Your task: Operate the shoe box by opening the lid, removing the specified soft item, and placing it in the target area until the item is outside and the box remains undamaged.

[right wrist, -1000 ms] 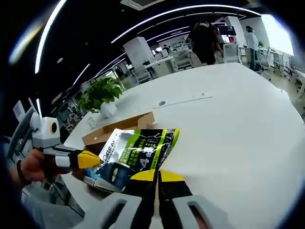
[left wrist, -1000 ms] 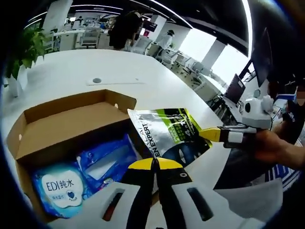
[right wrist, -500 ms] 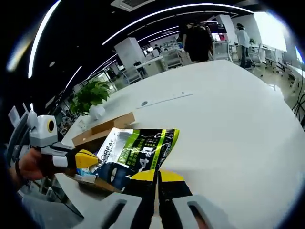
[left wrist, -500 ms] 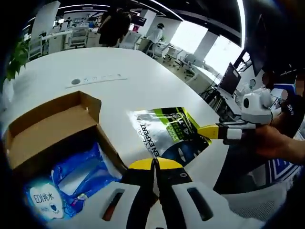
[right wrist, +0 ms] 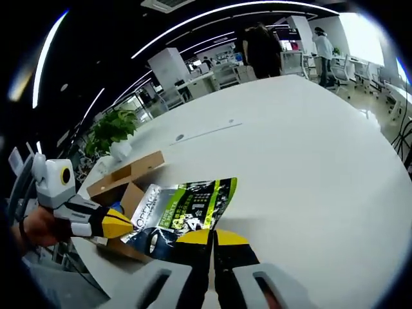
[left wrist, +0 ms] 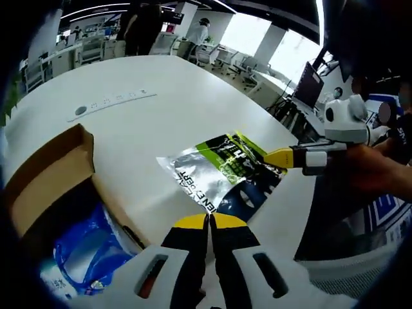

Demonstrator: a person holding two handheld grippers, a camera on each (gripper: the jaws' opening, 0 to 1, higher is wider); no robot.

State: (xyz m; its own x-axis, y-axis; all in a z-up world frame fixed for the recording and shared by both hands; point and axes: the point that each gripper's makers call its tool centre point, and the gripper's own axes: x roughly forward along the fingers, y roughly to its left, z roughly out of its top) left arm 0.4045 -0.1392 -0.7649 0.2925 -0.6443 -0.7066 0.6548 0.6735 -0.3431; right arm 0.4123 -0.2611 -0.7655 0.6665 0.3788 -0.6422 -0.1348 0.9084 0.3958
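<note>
Pouch: a silver, green and dark soft pouch [left wrist: 222,177] lies out over the white table [left wrist: 154,122], beside the box and clear of it; whether it rests flat or hangs just above the surface cannot be told.
Hold: both grippers grip it, one at each end, which keeps the limp pouch spread rather than folded.
Right gripper [right wrist: 212,239]: jaws closed on the pouch's near edge in the right gripper view; in the left gripper view its yellow tip meets the pouch's far edge.
Left gripper [left wrist: 209,224]: jaws pinched together at the pouch's near, dark end in the left gripper view.
Box: the cardboard shoe box [left wrist: 48,170] stands open, flap up, walls looking sound.
Contents: blue packets [left wrist: 87,248] lie inside.
Progress: judged as placement; the item is out and release is what remains.
Risk: letting go at one end first could let the pouch slide.
Surroundings: a potted plant [right wrist: 112,132] at the table's far side, people standing beyond.
</note>
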